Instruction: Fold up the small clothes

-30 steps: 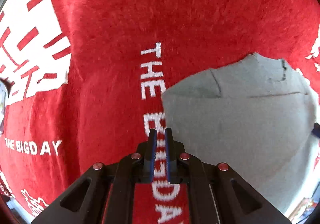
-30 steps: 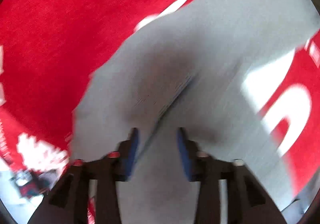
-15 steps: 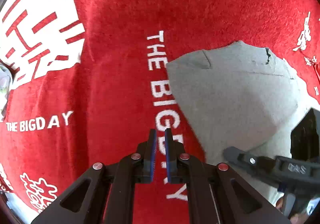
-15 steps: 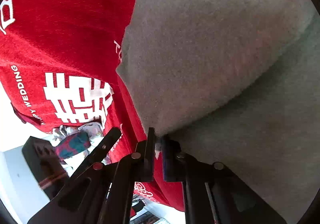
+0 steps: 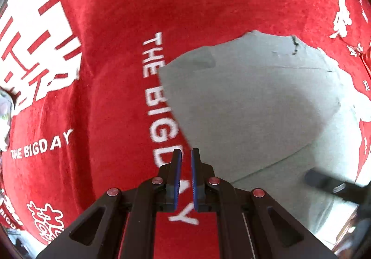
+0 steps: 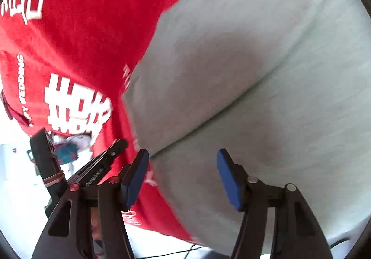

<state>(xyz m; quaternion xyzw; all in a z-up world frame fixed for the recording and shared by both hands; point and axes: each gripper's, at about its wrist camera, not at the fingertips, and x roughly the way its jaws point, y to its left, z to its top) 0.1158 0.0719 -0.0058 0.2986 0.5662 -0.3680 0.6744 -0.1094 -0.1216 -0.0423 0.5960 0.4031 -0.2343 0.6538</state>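
Here one red cloth (image 5: 111, 55) covers the whole work surface, printed in white with large characters and the words "THE BIGDAY" more than once; in the right wrist view it (image 6: 88, 34) fills the upper left, with "WEDDING" readable along its edge. On it lies one grey garment (image 5: 250, 101), the only piece of clothing in sight. It sits right of the vertical "THE BIGDAY" line and covers part of those letters. A fold edge runs across it, with an upper layer lying over a lower one, and its far edge carries a small dark notch. In the right wrist view the same garment (image 6: 266, 73) takes up most of the frame, the fold line crossing it diagonally.

There are two grippers. The left gripper (image 5: 184, 154) hangs over the red cloth just beside the garment's near-left edge, its two blue-padded fingers drawn almost together with only a narrow slit between them, and nothing caught in it. The right gripper (image 6: 183, 159) stands wide apart, its blue pads (image 6: 228, 175) spread over the garment near the end of the fold line, gripping nothing; whether the tips touch the fabric cannot be told. Part of the left tool's black body shows at the lower left of that view.
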